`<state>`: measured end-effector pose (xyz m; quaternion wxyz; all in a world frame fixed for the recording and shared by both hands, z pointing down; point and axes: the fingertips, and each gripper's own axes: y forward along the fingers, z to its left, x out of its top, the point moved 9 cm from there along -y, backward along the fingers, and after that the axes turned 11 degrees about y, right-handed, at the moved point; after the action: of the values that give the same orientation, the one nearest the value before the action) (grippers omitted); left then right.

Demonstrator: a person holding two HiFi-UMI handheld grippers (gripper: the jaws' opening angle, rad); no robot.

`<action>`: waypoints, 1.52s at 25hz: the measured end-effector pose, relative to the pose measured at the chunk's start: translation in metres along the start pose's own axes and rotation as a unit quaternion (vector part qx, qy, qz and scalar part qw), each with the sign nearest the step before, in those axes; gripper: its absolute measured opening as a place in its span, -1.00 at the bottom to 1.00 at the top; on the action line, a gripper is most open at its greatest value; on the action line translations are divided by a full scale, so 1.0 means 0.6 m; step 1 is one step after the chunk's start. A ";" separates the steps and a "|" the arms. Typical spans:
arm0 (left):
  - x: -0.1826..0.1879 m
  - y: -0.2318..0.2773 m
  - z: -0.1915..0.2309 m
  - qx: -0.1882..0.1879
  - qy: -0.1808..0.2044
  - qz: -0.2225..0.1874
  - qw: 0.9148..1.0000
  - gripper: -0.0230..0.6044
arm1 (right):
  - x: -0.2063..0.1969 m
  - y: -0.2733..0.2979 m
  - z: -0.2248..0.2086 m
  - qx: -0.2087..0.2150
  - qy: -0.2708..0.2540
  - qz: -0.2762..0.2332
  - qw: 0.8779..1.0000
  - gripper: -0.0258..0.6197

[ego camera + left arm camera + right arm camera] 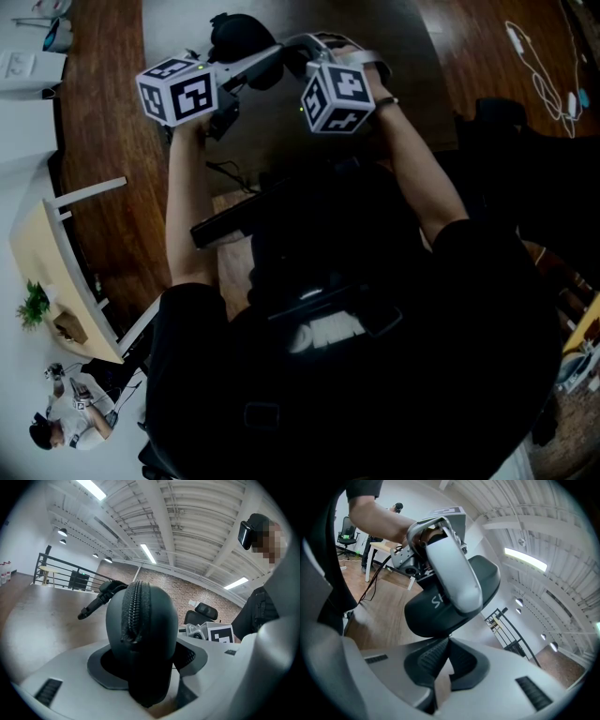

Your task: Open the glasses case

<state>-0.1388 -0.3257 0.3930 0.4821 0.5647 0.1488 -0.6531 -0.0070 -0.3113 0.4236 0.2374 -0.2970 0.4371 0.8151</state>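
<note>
The black zippered glasses case (140, 634) stands on end between my left gripper's (146, 662) grey pads, which press on its two sides. Its zipper runs up the edge that faces that camera. In the head view the case (236, 37) is held up in front of the person, with the left gripper (255, 58) on it. In the right gripper view the left gripper's pale finger (454, 573) wraps over the case (436, 609). My right gripper (449, 641) is shut just under the case's rim, where a small dark tab, apparently the zipper pull, runs into its tips. Its marker cube (219, 633) shows behind the case.
A dark grey mat (403, 56) lies on the wooden floor below the grippers. A white cable (539, 70) trails at the upper right. A light wooden desk (47, 272) stands at the left, with another person (70, 412) beyond it. A black railing (56, 573) lines the room's far side.
</note>
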 end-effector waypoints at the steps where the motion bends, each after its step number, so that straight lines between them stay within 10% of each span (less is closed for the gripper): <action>1: 0.000 0.000 0.000 -0.001 0.000 0.000 1.000 -0.11 | 0.000 0.000 0.000 0.000 0.000 0.000 1.000 -0.89; 38: -0.018 0.015 -0.008 -0.006 0.017 0.039 0.999 -0.11 | 0.000 -0.004 -0.005 -0.011 0.012 -0.001 1.000 -0.89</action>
<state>-0.1299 -0.3218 0.4044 0.5083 0.5780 0.1390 -0.6231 -0.0044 -0.3125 0.4210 0.2295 -0.3093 0.4304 0.8164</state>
